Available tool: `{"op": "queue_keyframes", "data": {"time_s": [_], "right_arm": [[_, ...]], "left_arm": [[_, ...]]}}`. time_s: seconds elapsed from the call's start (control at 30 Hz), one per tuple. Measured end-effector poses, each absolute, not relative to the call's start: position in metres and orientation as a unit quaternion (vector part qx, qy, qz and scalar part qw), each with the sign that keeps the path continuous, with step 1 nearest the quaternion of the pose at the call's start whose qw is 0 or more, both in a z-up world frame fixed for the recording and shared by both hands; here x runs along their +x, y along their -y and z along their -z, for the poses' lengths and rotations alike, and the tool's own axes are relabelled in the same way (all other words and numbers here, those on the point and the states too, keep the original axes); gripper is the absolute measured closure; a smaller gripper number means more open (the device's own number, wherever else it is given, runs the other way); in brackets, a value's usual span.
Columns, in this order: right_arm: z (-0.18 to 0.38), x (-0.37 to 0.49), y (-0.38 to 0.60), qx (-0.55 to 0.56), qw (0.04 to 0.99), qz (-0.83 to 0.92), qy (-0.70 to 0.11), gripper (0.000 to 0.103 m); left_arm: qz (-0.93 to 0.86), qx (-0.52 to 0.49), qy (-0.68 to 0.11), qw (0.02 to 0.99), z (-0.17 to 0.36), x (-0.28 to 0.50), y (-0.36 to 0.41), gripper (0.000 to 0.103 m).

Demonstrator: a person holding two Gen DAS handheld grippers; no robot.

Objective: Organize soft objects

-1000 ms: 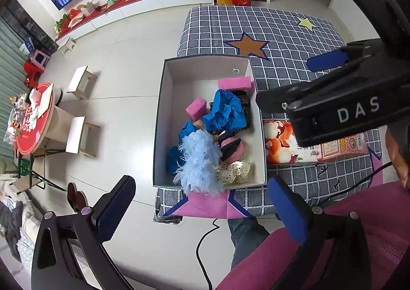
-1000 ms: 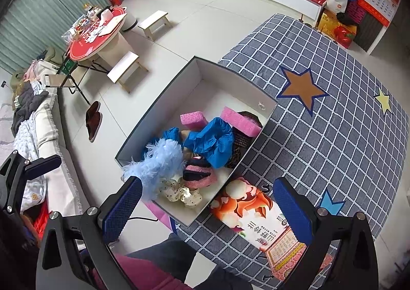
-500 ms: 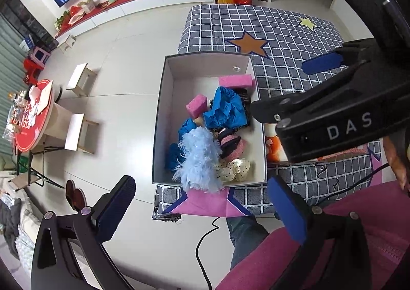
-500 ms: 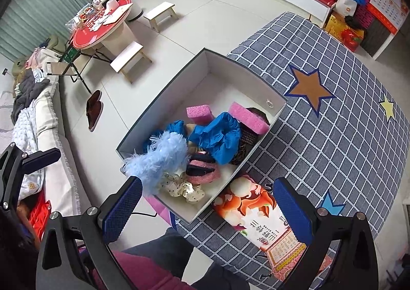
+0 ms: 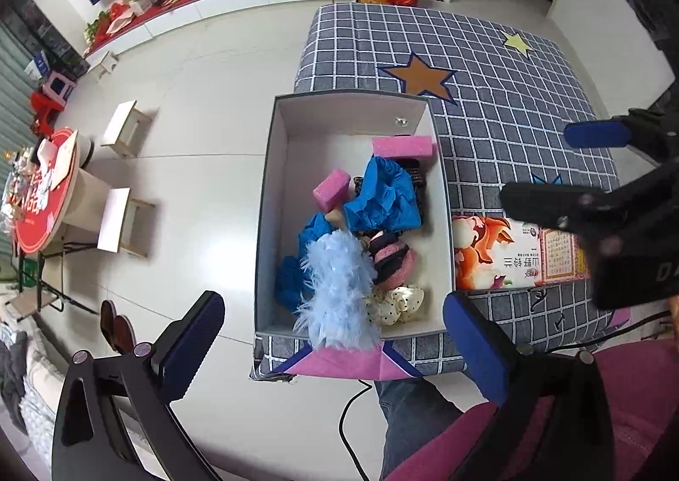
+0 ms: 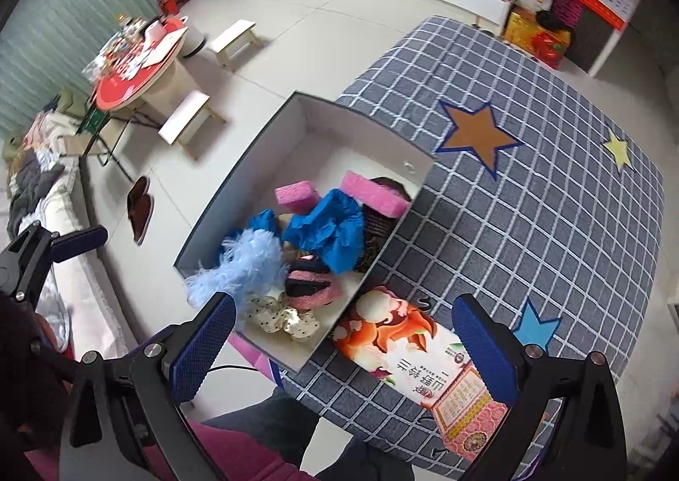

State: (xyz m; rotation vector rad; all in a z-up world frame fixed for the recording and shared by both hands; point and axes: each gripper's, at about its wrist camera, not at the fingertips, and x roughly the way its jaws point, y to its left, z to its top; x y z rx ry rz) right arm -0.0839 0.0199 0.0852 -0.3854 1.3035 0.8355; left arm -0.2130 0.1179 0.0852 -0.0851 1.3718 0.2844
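Softness is the rule for everything in the open box [image 5: 271,226]: the pale blue feather boa [image 5: 339,290] spills over the near wall, the crumpled blue cloth [image 5: 382,196] lies in the middle, two pink sponges [image 5: 403,146] sit toward the far end, and a pink-and-black scrunchie [image 5: 392,260] and a dotted cream scrunchie [image 5: 397,302] lie by the near right corner. I judge all of it light, compressible and not fragile. The boa should snag and trail, so it is best pinched at its thick middle; the cloth wants a pinch on a raised fold; a sponge takes a squeeze across its short faces; a scrunchie is pinched through its ring.

Both tools hang released and empty above the box: the left tool [image 5: 335,336] has its jaws wide apart, and so does the right tool [image 6: 343,336].

The box stands on a worktop [image 6: 551,192] covered in grey checked cloth with star patches, which looks grippy rather than slick. A printed flat packet [image 6: 416,358] lies just beside the box's right wall. Around it is a living room with a pale tiled floor, low stools [image 6: 186,126], a red round table [image 6: 136,69] and a television on the far wall.
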Motion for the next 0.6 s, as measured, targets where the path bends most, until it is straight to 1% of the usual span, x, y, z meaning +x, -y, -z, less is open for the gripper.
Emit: {"op": "queue_keyframes", "data": {"time_s": [0.47, 0.6], "right_arm": [[-0.096, -0.08, -0.014, -0.159, 0.727, -0.339, -0.575, 0.0], [-0.096, -0.08, -0.014, -0.158, 0.73, -0.334, -0.575, 0.0]], "left_arm": [[-0.1, -0.022, -0.622, 0.776, -0.08, -0.198, -0.125, 0.0], [-0.097, -0.014, -0.601, 0.793, -0.085, -0.199, -0.128, 0.0]]}}
